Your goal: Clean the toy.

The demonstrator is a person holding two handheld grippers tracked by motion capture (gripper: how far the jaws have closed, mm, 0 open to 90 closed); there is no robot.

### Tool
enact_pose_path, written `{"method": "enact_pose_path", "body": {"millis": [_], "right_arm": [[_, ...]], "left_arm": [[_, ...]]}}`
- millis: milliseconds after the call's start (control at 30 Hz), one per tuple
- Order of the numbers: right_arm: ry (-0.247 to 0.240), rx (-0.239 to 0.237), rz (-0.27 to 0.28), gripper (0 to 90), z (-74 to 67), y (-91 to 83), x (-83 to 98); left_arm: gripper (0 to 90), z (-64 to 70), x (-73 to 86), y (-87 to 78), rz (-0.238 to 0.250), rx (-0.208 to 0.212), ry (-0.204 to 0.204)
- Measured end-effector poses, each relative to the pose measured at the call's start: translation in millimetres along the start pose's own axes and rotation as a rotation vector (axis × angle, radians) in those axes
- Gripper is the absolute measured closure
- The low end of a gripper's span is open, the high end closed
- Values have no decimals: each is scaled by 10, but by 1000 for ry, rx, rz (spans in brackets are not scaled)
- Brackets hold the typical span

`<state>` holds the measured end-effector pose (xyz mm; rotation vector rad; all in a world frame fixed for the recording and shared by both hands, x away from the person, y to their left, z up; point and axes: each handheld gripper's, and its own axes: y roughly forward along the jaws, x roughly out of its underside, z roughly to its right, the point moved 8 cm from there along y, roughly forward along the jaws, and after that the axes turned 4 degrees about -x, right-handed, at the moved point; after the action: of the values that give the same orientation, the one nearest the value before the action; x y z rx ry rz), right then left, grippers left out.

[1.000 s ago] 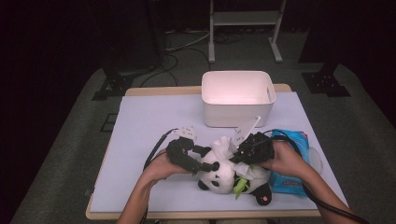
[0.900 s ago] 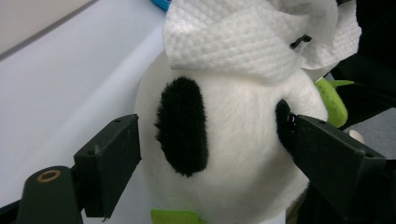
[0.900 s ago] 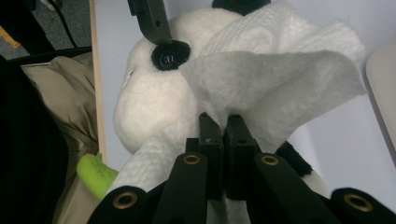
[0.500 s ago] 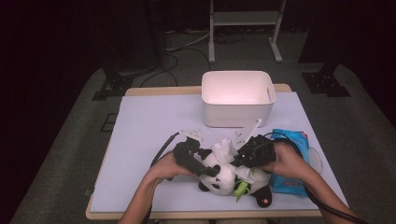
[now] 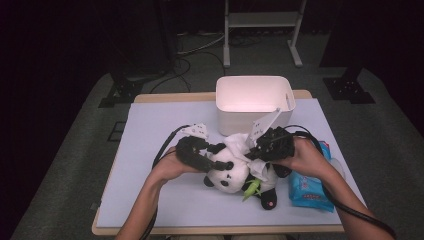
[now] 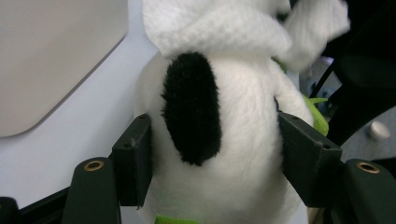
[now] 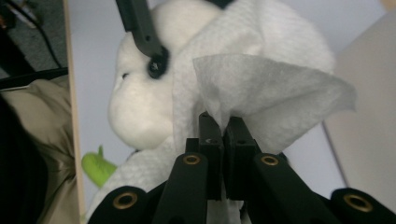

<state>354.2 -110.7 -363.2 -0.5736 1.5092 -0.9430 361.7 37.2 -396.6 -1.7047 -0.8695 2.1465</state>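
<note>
The panda plush toy (image 5: 235,172) lies on the desk (image 5: 150,130), in front of the white plastic bin (image 5: 255,102) and just beside the blue pack of wipes (image 5: 310,187), which lies on the right. Its long axis runs roughly from the head, which is nearer to the person's left, to the black feet, which point to the near right. The left gripper (image 5: 217,165) comes in from the left, and its fingers (image 6: 133,161) have just been closing: in the left gripper view they stand on both sides of the panda's white head, with the black ear (image 6: 191,107) between them, and the pads seem to press into the fur. The right gripper (image 5: 252,145) is above the toy's back side, and its fingers (image 7: 212,144) are pressed together on a white wipe (image 7: 266,98), which drapes over the top of the plush. The relation that matters is that the wipe lies over the panda's upper surface, while the left gripper holds the head from the side. So the left hand is the one that keeps the toy steady, and the right hand is nearer to the surface for wiping. The coming stroke probably has to run along the body, away from the held head. If it runs across the body, the toy may turn in the left grip.
</note>
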Motion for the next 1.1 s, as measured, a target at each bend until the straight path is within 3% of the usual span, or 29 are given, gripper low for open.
{"method": "enact_pose_path", "body": {"millis": [167,333,467,567,600,767,900,1033,1100], "right_arm": [[25,-11,-17,869,59,-18,93],[40,-32,-5,869,5,-39,227],[55,-58,23,869,-60,-31,287],[42,-69,25,870,-126,-7,279],[36,-76,23,869,-154,6,273],[23,-85,20,869,-229,30,270],[26,-86,30,869,-241,20,285],[33,-77,33,868,-219,-26,318],[37,-76,36,868,-219,-36,319]], "left_arm": [[326,46,95,-9,0,6,8],[306,89,200,-37,-6,11,8],[246,107,253,-39,-6,22,-28],[99,99,311,11,-63,8,-77],[70,104,338,34,-82,22,-86],[54,144,377,107,-73,70,-95],[104,180,339,146,-58,97,-63],[244,162,265,188,-20,85,-11],[257,152,213,219,-8,77,32]]}}
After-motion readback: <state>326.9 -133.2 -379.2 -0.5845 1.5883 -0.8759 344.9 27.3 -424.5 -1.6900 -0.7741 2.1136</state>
